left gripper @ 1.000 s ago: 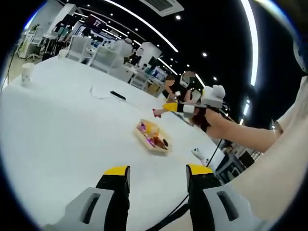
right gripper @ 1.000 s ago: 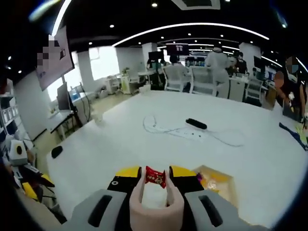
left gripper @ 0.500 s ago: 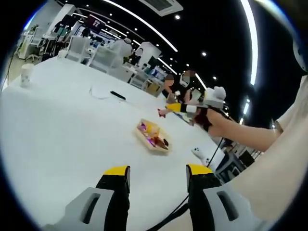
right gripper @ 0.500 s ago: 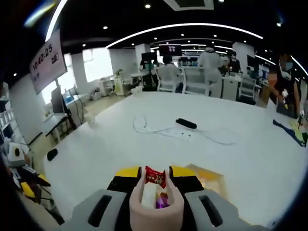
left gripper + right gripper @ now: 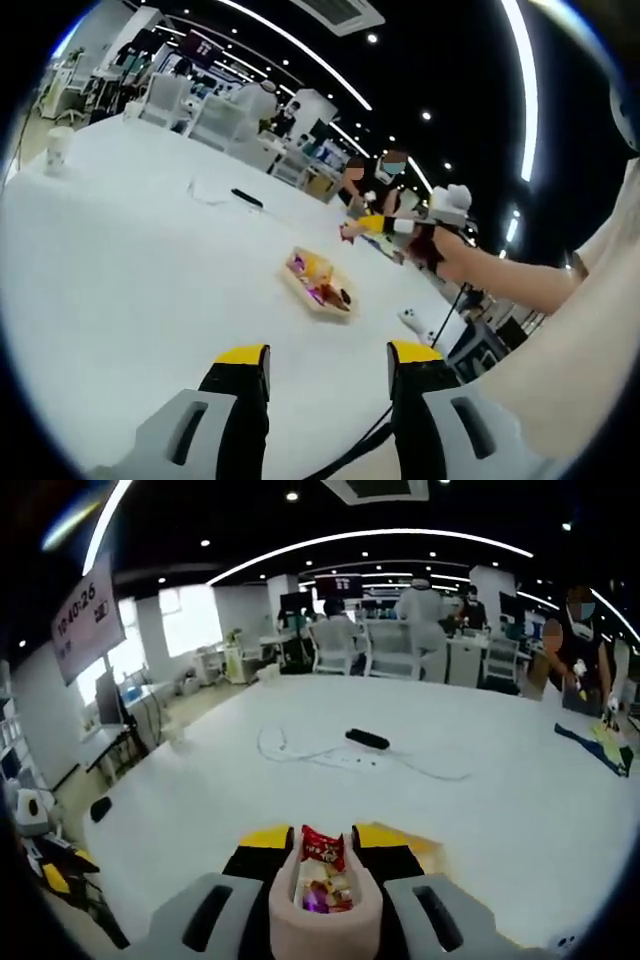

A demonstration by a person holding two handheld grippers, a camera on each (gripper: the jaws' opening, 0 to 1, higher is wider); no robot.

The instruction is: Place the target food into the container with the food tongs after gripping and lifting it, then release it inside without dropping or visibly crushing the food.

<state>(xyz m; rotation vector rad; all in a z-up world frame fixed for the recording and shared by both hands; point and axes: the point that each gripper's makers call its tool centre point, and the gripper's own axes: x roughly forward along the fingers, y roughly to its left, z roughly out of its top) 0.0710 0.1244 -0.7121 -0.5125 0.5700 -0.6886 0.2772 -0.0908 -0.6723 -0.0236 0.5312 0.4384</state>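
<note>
Drifting forward over the white table (image 5: 520,810) since a second ago, with the right gripper (image 5: 325,852) now sitting above the container, whose yellowish corner (image 5: 432,842) is peeking out just right of the jaws, where earlier a whole open side was showing. Clamping pink food tongs (image 5: 325,920) between yellow-tipped jaws, the tongs in turn pinching a red wrapped snack (image 5: 322,847) at their tip. Glimpsing mixed sweets through the gap of the tongs; too small to tell what each is.

Seen from the left gripper view, hanging high above the wooden tray (image 5: 318,283), held out in a gloved hand (image 5: 440,250) at the end of a bare forearm, with the snack a small red fleck at the front, hard to make out. Showing purple, yellow and dark pieces inside the tray, blurred.

Keeping the left gripper (image 5: 328,362) low over bare table, jaws spread wide apart, nothing between them.

Lying farther back, a black remote-like bar (image 5: 368,739) and a thin white cable (image 5: 300,750). Standing near the far edge, a paper cup (image 5: 58,150). People and chairs beyond, out of focus.
</note>
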